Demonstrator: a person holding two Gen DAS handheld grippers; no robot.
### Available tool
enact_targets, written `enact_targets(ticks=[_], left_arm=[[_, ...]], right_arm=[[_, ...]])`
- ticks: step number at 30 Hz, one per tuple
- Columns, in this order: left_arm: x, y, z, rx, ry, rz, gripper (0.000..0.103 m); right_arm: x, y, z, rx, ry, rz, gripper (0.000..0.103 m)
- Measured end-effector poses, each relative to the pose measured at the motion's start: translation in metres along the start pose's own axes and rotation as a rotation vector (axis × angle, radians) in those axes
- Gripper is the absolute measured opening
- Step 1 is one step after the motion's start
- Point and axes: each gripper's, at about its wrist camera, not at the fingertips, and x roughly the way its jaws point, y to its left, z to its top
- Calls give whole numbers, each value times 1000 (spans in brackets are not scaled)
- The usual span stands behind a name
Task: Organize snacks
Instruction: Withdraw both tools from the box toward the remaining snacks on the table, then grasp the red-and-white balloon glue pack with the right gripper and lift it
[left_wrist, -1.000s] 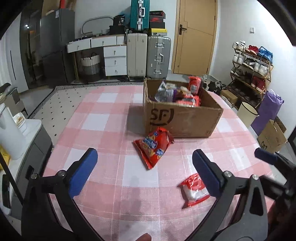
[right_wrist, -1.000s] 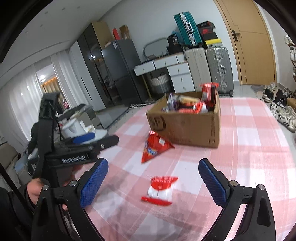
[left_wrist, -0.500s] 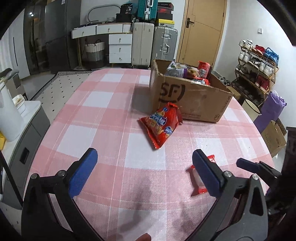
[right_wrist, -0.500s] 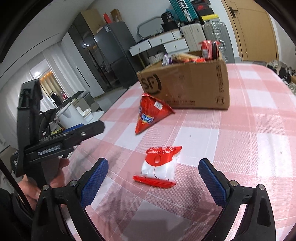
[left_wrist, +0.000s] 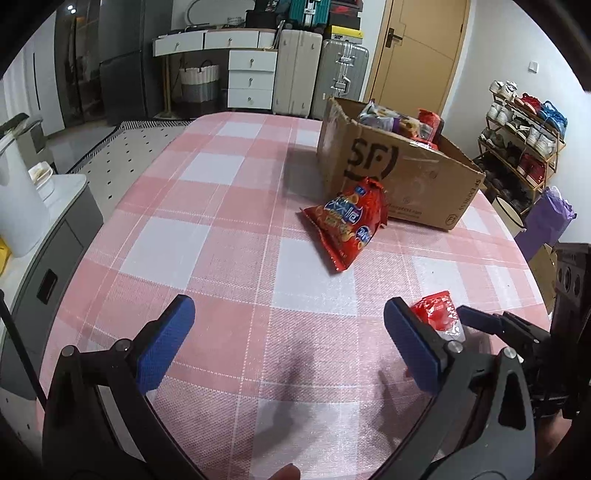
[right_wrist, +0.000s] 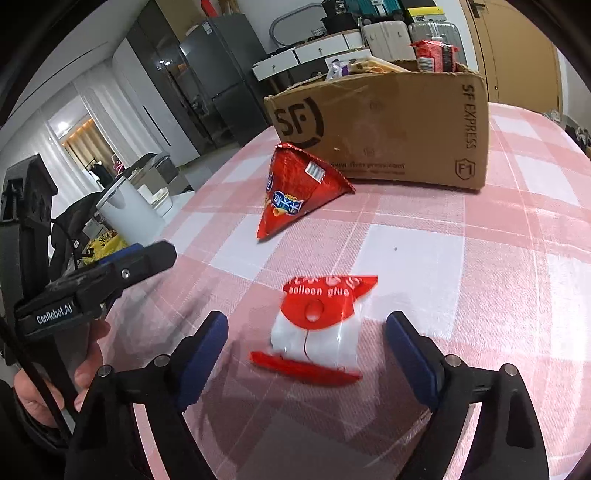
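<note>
Right wrist view has the right tool (right_wrist: 306, 347) spread but just been closing around the little balloon-glue packet (right_wrist: 319, 326) lying flat on the checked worktop (right_wrist: 480, 277), pads not touching yet; looks light, crinkly and slippery, so I'd pinch across its clear middle.

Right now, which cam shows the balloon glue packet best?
Right wrist. The balloon glue packet lies whole and centred between the open right gripper fingers, label readable, pads not touching it. Left wrist shows only its red top at the right, partly hidden behind that gripper's own finger.
</note>
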Motion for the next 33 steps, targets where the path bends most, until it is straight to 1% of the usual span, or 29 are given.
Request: enact_targets(ticks=[1,4,5,6,7,8,9,12,17,19,24,33], left_arm=[[1,0,0,-4,5,1,102],[4,1,-1,-5,12,7,102],[5,1,-1,-6,14,9,102],[5,2,-2,-9,17,10,102],[5,3,-2,-12,19,12,102],[6,3,-2,-13,21,14,102],[6,4,-3,-15,23,14,102],[5,4,-4,-18,26,16,102],[3,1,-5,-9,30,28,102],[4,-1,-5,-14,44,18,102],[11,-5,-4,-15,72,10,102],[35,-17,20,8,111,9,102]], right_arm=[[2,0,2,-6,3,-5,89],[8,7,4,-53,17,-59,78],[10,9,5,-66,21,-74,72],[12,11,6,-82,26,-93,60],[13,12,6,-99,30,-108,53],[13,13,5,-116,35,-112,48],[13,14,5,-127,38,-109,46],[9,12,3,-115,25,-93,44],[-2,3,0,-70,-7,-41,44],[-7,0,-1,-51,-22,-9,44],[-18,-7,0,-18,-57,40,44],[-39,-15,4,-2,-114,87,44]])
